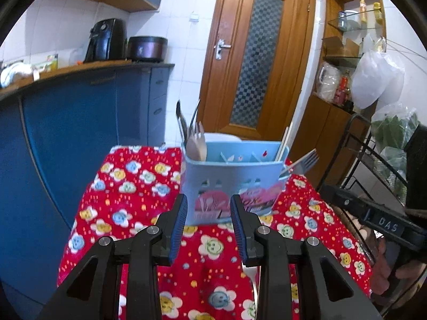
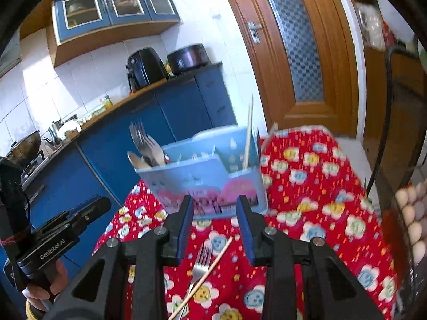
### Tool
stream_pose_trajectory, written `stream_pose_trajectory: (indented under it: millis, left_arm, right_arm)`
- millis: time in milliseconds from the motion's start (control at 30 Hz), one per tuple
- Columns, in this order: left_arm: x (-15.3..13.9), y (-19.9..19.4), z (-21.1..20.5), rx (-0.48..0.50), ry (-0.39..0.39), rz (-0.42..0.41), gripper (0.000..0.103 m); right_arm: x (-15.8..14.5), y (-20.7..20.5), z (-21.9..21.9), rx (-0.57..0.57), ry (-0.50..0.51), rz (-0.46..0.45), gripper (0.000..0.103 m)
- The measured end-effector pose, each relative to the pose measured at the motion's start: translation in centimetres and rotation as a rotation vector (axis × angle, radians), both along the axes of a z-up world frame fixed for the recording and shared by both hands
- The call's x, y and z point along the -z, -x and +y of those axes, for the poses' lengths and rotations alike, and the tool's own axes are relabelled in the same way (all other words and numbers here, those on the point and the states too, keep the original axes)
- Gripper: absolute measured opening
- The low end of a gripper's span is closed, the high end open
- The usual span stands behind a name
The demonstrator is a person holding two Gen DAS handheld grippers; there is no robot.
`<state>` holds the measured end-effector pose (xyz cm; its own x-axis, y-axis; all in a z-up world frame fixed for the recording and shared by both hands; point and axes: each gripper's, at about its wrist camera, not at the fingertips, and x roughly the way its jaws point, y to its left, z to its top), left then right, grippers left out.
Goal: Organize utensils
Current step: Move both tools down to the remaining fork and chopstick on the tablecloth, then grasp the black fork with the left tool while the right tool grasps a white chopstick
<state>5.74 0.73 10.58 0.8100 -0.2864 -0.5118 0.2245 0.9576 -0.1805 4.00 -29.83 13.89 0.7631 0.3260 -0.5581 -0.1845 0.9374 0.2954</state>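
Note:
A light blue utensil holder (image 1: 232,176) (image 2: 202,176) stands on a red flowered cloth (image 1: 128,186) (image 2: 307,176). In it are wooden spoons (image 1: 196,144), metal forks (image 2: 141,138) and a chopstick (image 2: 248,133). Another metal fork (image 1: 304,161) sticks out by its right corner. On the cloth in front lie a metal fork (image 2: 200,264) and a loose chopstick (image 2: 210,266), right under my right gripper (image 2: 214,202). That gripper is open and holds nothing. My left gripper (image 1: 208,200) (image 2: 61,234) is open too, just short of the holder, held by a hand (image 2: 40,293).
Blue cabinets (image 1: 80,122) with an air fryer (image 1: 106,40) and a cooker (image 1: 146,48) run along the left. A wooden door (image 1: 256,53) is behind. A black wire rack (image 1: 373,154) with eggs (image 2: 411,213) stands close on the right.

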Motion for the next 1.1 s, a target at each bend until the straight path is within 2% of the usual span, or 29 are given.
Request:
stream_pose_trajectory:
  millis: [467,900,1100]
  left_arm:
    - [4.3,0.2,0.6,-0.013,0.028,0.104,0.034]
    - [6.6,0.1,2.4,-0.054,0.052,0.155,0.034]
    - [7.4,0.1,2.8,-0.06,0.065,0.173,0.034]
  right_arm:
    - [7.0,-0.3,1.4,-0.011,-0.046,0.211,0.036]
    - [10.3,-0.5,3.7,-0.032,-0.026,0.322,0.036]
    - [11.0,-0.6,4.5,-0.028,-0.002,0.345,0.036]
